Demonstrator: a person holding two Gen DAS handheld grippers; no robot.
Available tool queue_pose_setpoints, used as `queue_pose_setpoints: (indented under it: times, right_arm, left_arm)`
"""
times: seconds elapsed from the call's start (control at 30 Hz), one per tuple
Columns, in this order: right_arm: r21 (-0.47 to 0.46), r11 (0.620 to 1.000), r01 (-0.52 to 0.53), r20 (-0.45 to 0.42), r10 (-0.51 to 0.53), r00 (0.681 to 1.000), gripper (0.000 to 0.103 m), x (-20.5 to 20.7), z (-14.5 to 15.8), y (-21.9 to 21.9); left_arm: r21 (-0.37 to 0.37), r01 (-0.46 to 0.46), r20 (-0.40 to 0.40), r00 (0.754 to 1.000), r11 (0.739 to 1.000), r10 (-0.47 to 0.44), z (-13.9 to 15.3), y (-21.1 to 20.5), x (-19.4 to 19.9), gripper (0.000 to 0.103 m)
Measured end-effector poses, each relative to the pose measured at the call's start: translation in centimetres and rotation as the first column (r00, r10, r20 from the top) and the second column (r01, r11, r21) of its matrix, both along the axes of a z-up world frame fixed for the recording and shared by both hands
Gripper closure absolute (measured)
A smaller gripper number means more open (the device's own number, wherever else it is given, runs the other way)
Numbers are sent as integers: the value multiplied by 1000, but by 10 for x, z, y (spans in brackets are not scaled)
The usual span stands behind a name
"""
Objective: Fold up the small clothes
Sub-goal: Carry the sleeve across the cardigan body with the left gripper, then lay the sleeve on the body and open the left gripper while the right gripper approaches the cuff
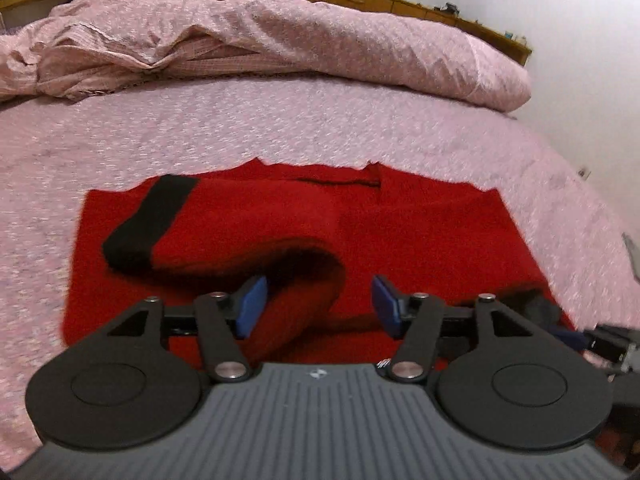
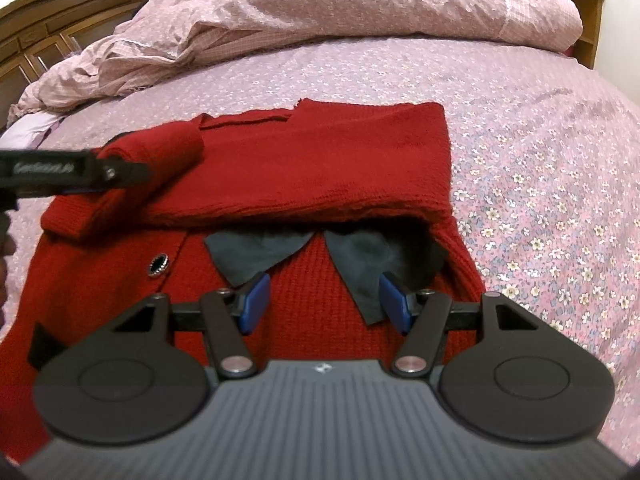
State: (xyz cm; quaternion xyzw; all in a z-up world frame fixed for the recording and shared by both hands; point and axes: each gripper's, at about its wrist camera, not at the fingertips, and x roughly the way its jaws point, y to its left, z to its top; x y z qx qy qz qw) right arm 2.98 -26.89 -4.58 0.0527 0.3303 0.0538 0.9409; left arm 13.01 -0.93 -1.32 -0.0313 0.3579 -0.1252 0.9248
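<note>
My red cardigan [image 2: 320,168] lies on the bed [image 2: 540,140], its lower half doubled up short of the dark collar [image 2: 256,252]. My left gripper [image 1: 318,304] and right gripper [image 2: 324,300] both hover wide open, empty, probably ready to press the fold flat.

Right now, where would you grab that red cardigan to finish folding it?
Probably the near collar end of the red cardigan, from the front: the folded-over half's edge lies loose above the dark collar, and the open right gripper already faces it.
</note>
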Motion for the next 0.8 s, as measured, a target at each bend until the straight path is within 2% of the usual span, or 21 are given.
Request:
queue_pose_setpoints:
  times: [0.13,0.43,0.53,0.67,0.8]
  right_arm:
    - [-6,1000,-8,7,8,1000,40,0,3,4]
    - [-40,997,-67,30,68,997,40,3,14,25]
    - [-36,994,-101,33,102,994,40,9,21,35]
    - [19,981,-195,21,194,981,40,23,36,53]
    - [-23,966,-258,71,259,963,40,36,52,82]
  left_arm:
    - [63,-80,-46,996,995,83,0,14,-9,36]
    - [77,-214,-118,968,974,222,-10,59,-18,36]
    - [69,-243,-141,958,968,250,-17,68,-17,36]
    - [66,-257,-164,950,964,265,-22,74,-16,36]
    - [60,-259,-168,949,964,266,-24,76,-15,36]
